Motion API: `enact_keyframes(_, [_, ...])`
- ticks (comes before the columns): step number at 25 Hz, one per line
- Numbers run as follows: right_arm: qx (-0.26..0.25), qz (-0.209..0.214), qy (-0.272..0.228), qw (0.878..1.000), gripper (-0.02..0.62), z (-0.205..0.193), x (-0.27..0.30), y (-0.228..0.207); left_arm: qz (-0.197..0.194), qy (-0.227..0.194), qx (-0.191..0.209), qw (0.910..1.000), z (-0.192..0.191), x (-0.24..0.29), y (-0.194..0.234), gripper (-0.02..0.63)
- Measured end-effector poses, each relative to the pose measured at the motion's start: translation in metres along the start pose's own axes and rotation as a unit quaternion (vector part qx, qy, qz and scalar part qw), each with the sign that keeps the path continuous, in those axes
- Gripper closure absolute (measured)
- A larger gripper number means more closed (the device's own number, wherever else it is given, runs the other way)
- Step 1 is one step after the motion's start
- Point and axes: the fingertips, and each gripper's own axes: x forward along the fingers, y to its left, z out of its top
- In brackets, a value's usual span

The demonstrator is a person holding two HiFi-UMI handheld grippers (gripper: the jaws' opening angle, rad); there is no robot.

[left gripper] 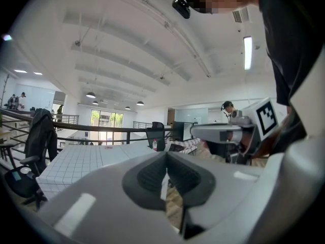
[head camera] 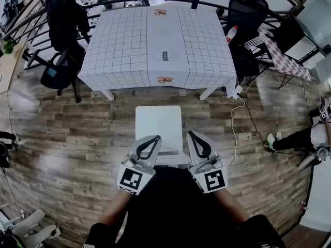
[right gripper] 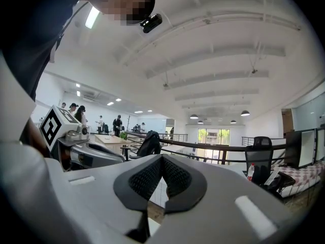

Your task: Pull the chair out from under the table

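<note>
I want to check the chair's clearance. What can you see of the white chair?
The chair is plain white, with a flat, squarish seat that looks like smooth plastic. It stands upright on the wood floor, clear of the table, before the person. The shut left gripper and right gripper sit over its near edge; contact is unclear.

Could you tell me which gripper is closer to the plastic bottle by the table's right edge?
Right. The right gripper is over the white chair's right side, below-left of the bottle in the head view; the left gripper sits further left, farther away.
</note>
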Motion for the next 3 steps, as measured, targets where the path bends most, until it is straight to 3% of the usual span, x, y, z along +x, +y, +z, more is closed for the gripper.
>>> enact_keyframes(3, [-0.008,0.016,-0.002,1.000,0.598,-0.0011,0.0021,0.0037,-0.004,0.004,0.000,1.0000,-0.0007,0.0033,0.0028,0.597])
